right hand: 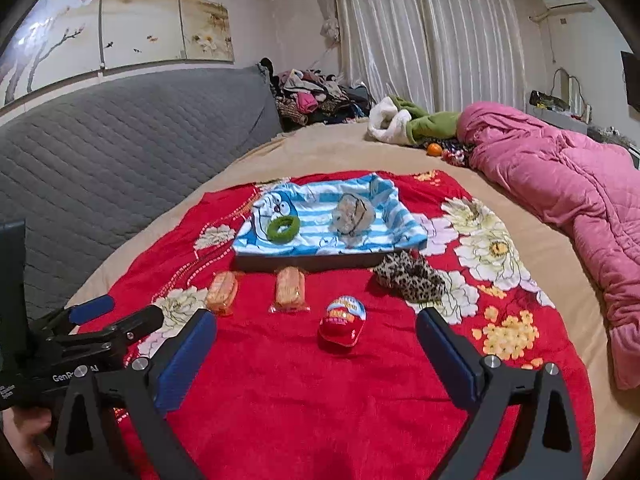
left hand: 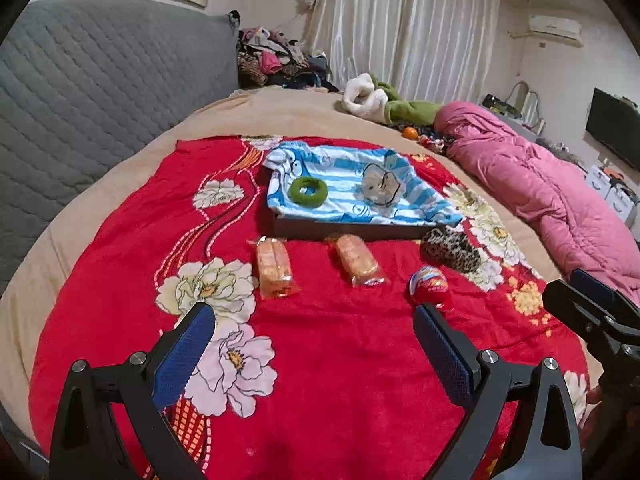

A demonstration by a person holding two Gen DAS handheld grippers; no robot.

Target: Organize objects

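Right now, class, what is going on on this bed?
A person holds two grippers over a red floral blanket. The left gripper and right gripper are both open and empty. Two snack packets, a red egg-shaped toy and a leopard scrunchie lie before the cloth-lined tray.

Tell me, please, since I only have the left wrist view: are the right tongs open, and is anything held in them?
Observer: The right tongs stand wide open and hold nothing; the red egg-shaped toy lies on the red floral blanket, in line with their gap.
Operator: Thank you. How do my left tongs look from that side?
Observer: The left tongs show side-on at the picture's left edge, fingers apart and empty, over the blanket's left part.
Operator: And what hangs above the grey headboard?
Observer: A panelled painting of blossoming branches runs along the wall above the headboard.
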